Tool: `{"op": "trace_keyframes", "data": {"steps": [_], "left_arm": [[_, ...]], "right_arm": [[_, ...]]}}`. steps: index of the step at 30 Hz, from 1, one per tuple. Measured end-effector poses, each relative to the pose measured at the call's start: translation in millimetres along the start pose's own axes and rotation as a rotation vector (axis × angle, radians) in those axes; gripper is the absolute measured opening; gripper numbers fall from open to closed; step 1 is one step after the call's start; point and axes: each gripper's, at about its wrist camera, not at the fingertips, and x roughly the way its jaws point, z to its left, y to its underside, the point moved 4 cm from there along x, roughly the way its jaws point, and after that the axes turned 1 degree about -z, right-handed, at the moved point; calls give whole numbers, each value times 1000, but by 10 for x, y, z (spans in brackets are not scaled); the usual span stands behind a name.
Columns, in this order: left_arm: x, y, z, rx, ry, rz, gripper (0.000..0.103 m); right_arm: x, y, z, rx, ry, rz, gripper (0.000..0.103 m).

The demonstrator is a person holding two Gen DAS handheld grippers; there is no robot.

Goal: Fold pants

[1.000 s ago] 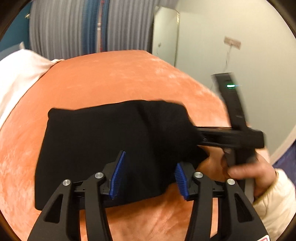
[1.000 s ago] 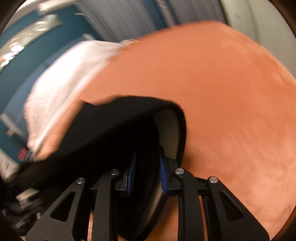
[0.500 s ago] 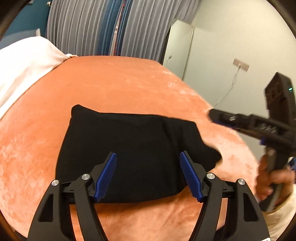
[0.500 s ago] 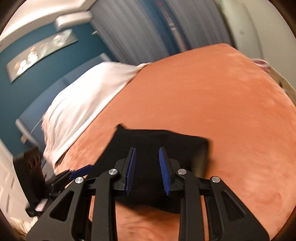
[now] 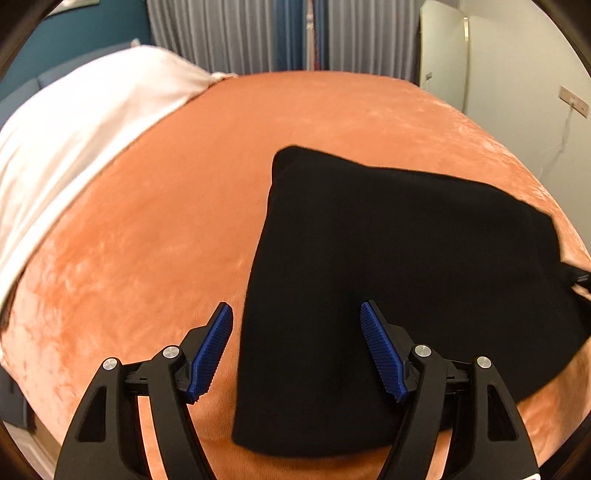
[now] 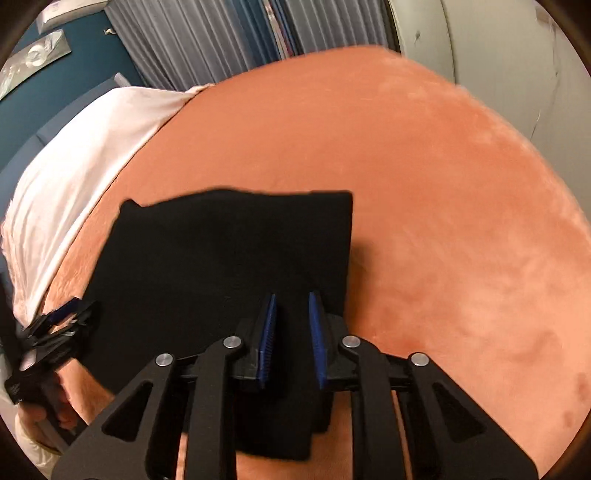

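Folded black pants flat on orange bedspread

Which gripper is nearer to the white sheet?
Left. The left gripper is at the pants' edge facing the sheet; the right gripper is at the far edge.

Folded pants lie flat on blanket covering bed. Pillow at far left, behind pants. Curtains behind bed; wall to right.
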Motion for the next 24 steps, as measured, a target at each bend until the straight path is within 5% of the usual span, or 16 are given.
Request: {"op": "trace_keyframes", "data": {"steps": [3, 5, 8, 11, 13, 15, 19, 22, 24], "left_arm": [[15, -11, 20, -29, 17, 2, 76], [5, -11, 81, -34, 31, 4, 77], [-22, -59, 164, -33, 52, 1, 77], [-224, -80, 313, -16, -3, -51, 77], [-303, -106, 415, -33, -18, -69, 77], [-356, -99, 535, -62, -31, -70, 77], [-410, -10, 763, -73, -57, -52, 77], [-444, 55, 900, -64, -74, -44, 77], [-455, 96, 1008, -74, -83, -33, 77]], "right_arm": [[45, -109, 204, -68, -58, -28, 20], [515, -66, -117, -36, 99, 81, 18], [370, -132, -204, 137, 15, 36, 20], [146, -310, 334, 11, -56, -26, 22], [255, -406, 895, -79, -194, 31, 22], [487, -463, 1317, -151, -239, 82, 22], [1202, -531, 1998, -238, -247, 174, 22], [1929, -543, 2189, -257, -146, 235, 20], [2015, -545, 2324, -302, -93, 211, 20]]}}
